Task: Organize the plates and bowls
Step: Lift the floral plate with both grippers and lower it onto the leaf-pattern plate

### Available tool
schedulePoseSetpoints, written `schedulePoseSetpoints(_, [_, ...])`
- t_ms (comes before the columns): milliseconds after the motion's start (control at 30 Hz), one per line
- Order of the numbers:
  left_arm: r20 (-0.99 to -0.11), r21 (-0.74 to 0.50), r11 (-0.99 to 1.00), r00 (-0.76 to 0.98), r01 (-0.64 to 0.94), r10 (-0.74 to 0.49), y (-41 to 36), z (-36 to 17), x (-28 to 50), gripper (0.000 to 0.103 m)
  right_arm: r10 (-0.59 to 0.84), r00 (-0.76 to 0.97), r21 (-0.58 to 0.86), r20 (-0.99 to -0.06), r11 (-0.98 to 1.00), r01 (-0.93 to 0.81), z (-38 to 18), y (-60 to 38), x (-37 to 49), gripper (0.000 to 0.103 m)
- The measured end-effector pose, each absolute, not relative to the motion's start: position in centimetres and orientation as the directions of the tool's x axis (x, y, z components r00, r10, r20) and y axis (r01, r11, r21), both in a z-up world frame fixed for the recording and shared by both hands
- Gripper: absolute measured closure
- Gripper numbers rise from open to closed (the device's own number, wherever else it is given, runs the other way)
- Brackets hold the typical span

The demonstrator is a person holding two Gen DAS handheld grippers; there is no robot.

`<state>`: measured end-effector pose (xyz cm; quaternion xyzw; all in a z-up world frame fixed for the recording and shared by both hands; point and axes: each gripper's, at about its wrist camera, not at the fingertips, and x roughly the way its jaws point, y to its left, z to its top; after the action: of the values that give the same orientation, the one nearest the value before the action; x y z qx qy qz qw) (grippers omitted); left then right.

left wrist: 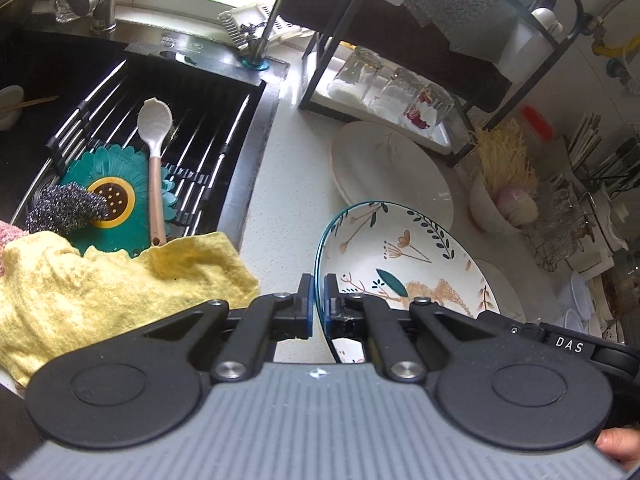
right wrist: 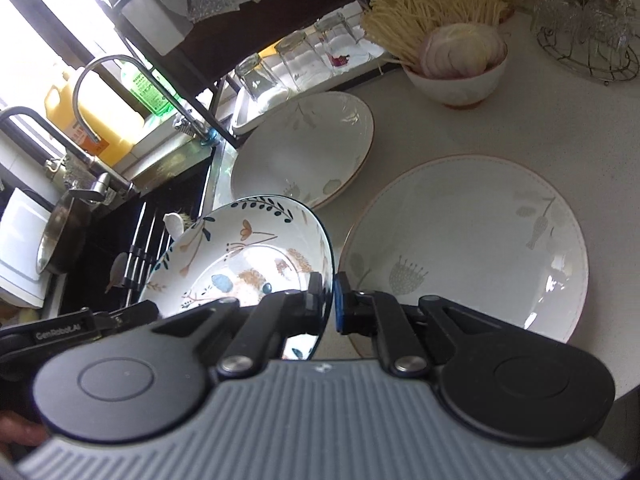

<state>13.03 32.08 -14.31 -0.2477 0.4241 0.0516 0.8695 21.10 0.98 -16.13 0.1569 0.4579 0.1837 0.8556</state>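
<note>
A flower-patterned bowl (left wrist: 400,256) with a thin blue rim hangs above the white counter, gripped from both sides. My left gripper (left wrist: 319,294) is shut on its left rim, one pad inside and one outside. My right gripper (right wrist: 329,296) is shut on the same flower-patterned bowl (right wrist: 248,248) at its right rim. A large white plate (right wrist: 472,248) with faint plant prints lies on the counter to the right. A second white plate (right wrist: 304,148) lies behind the bowl; in the left wrist view that white plate (left wrist: 388,168) sits beyond the bowl.
A black sink (left wrist: 132,128) on the left holds a white spoon (left wrist: 154,148), a green flower mat (left wrist: 116,196) and a steel scourer. A yellow cloth (left wrist: 100,284) drapes its edge. A black rack (left wrist: 400,60) with upturned glasses (right wrist: 296,60) stands behind. A small bowl of noodles (right wrist: 456,64) sits at the back.
</note>
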Motion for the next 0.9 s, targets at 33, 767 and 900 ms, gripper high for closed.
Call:
schedulePoseSetpoints(33, [-0.758,-0.391,0.873,0.640,-0.293,-0.124,31.7,-14.0,13.2,0.098,0.453,0.523,0.432,-0.722,0.886,-0.170,-15.7,0.6,21.1,0.094])
schedulePoseSetpoints(767, [-0.715,-0.429,0.897,0.648,-0.109,-0.263,23.0,-13.4,19.8,0.097,0.342,0.657,0.339,-0.672,0.931,-0.137,-12.8,-8.2,22.8,0.094])
schedulePoseSetpoints(900, [-0.734,-0.427,0.899,0.618,-0.098,-0.281,21.8,-14.7,20.3,0.097,0.309,0.655,0.302,-0.689,0.945,-0.128,-13.8,-8.9,22.7,0.094])
